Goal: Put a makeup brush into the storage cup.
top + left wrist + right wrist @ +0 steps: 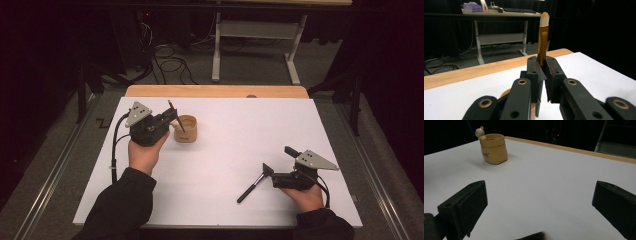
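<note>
A small tan cup [185, 129] with a little figure on its rim stands on the white table top [225, 145]. My left gripper [171, 118] is just left of the cup and shut on a thin brush [171, 105], whose lower end slants down over the cup's mouth. In the left gripper view the brush [543, 37] has a gold handle with a pale tip, upright between the closed jaws of my left gripper [543, 65]. My right gripper [278, 160] stands open at the front right. A black brush [252, 187] lies on the table by its near jaw, bristles [534, 236] towards it.
The right gripper view shows the cup [494, 148] far off, between the wide jaws of my right gripper [539, 195]. A wooden strip [215, 91] edges the table's far side. Beyond it stand a desk's white legs [216, 55], with cables [170, 62] on the floor.
</note>
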A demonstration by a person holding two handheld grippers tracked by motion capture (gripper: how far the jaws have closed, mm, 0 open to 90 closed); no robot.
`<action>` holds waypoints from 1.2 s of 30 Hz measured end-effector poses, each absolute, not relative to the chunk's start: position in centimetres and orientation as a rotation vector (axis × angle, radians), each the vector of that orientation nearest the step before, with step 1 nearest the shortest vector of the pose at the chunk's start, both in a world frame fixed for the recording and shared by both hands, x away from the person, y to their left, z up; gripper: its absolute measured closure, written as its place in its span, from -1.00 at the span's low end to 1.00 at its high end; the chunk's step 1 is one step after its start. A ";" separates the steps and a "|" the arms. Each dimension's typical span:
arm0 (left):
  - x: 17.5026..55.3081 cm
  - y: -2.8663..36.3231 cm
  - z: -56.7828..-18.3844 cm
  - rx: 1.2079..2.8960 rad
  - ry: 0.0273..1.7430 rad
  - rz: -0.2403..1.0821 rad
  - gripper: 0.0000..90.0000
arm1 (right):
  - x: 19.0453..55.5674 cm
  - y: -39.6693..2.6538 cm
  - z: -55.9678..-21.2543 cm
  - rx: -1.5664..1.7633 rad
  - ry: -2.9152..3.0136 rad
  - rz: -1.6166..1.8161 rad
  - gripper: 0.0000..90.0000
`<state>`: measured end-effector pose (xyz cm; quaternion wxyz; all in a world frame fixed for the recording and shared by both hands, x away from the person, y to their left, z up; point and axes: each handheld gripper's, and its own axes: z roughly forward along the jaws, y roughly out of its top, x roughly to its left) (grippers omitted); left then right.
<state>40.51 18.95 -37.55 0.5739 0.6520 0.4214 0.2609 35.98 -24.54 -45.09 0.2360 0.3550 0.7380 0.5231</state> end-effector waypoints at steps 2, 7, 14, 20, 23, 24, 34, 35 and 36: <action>41.0 18.8 -37.5 1.531 0.991 0.618 0.84 | 36.0 -24.5 -45.1 0.979 2.025 1.436 -0.99; 41.7 18.5 -37.4 1.536 0.999 0.626 0.84 | 36.0 -24.5 -45.1 0.980 2.025 1.437 -0.99; 42.7 18.4 -37.4 1.533 1.020 0.621 0.84 | 36.0 -24.5 -45.2 0.976 2.028 1.437 -0.99; 43.6 18.4 -37.5 1.519 1.047 0.640 0.84 | 35.9 -24.5 -45.2 0.973 2.028 1.438 -0.99; 43.9 18.6 -37.6 1.508 1.060 0.639 0.84 | 35.9 -24.5 -45.2 0.979 2.027 1.437 -0.99; 43.9 18.6 -37.6 1.508 1.060 0.639 0.84 | 35.9 -24.5 -45.2 0.978 2.027 1.435 -0.99; 44.7 18.6 -38.3 1.515 1.085 0.646 0.84 | 35.8 -24.4 -45.2 0.985 2.028 1.437 -0.98; 44.8 18.7 -38.4 1.515 1.087 0.646 0.84 | 35.8 -24.4 -45.3 0.983 2.028 1.438 -0.99; 44.9 18.7 -38.4 1.515 1.088 0.647 0.84 | 35.8 -24.4 -45.3 0.984 2.028 1.438 -0.99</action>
